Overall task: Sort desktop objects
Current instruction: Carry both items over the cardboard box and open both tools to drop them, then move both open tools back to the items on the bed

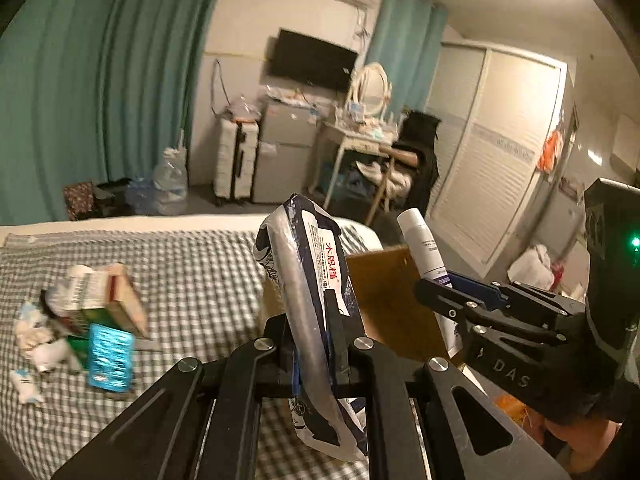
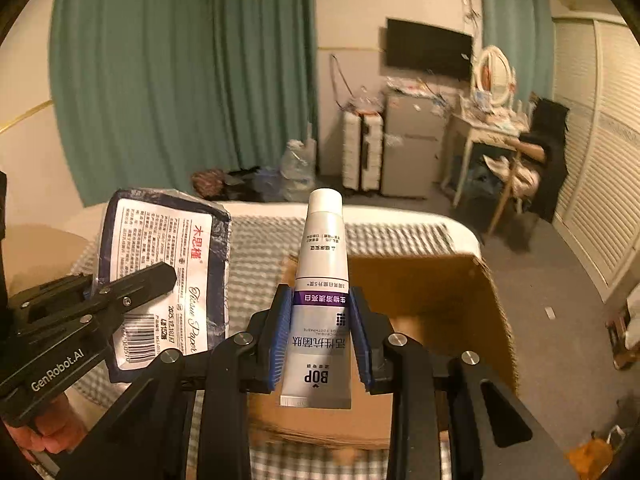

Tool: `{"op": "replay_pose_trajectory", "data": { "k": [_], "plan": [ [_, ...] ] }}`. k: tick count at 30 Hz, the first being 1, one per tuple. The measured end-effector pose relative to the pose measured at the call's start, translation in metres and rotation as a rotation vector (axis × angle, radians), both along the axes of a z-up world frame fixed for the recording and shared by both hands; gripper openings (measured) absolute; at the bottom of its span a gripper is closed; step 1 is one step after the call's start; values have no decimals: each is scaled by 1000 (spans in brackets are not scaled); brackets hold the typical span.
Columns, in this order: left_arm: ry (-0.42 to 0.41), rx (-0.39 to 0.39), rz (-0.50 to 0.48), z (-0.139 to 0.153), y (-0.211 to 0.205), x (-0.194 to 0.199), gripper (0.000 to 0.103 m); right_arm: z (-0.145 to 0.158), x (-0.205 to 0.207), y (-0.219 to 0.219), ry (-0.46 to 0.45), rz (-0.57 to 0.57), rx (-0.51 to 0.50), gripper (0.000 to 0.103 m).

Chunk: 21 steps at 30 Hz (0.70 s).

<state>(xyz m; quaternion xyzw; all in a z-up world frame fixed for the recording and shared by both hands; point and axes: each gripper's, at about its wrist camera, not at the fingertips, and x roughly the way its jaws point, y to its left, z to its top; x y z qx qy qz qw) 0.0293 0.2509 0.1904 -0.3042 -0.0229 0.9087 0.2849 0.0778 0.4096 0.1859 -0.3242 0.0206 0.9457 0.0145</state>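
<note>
Gripping a dark-blue tissue paper pack (image 1: 316,312), the left gripper (image 1: 316,344) has its jaws closed tight on the pack's thin edge; the pack stands upright between them and juts above and below the jaws. The right gripper (image 2: 320,336) has its jaws clamped on a white BOP toothpaste tube (image 2: 322,280), cap end pointing away beyond the fingertips, crimped end behind them. Blue pads (image 2: 280,332) press both tube sides. Beyond and below the right jaws sits an open cardboard box (image 2: 460,292). Left of the left jaws, well apart, a loose pile of small boxes and a blister pack (image 1: 110,354) lies on the checked bed cover (image 1: 200,280).
</note>
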Motion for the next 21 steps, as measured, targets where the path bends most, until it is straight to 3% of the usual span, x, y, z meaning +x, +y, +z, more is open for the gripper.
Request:
{"op": "replay_pose_trajectory", "data": {
  "k": [7,10,11,12,14,16,21],
  "plan": [
    [-85,-44,-35,-47,43,-21,9,-57,-17,55,-100,-53,-60,28],
    [-81,-69,-48,-59,52,-29,12,-72,-23,66,-116,-75,-63,28],
    [-69,-74,-59,-60,52,-30,19,-76,-25,71,-112,-89,-64,35],
    [-59,-75,-62,-61,51,-30,24,-78,-26,74,-108,-107,-66,56],
    [-21,-69,-50,-60,44,-26,61,-76,-24,80,-73,-149,-73,82],
    [20,-57,-9,-56,32,-23,68,-70,-17,82,-2,-156,-95,82],
    [27,-73,69,-39,1,-17,68,-41,2,65,147,-173,-90,83]
  ]
}}
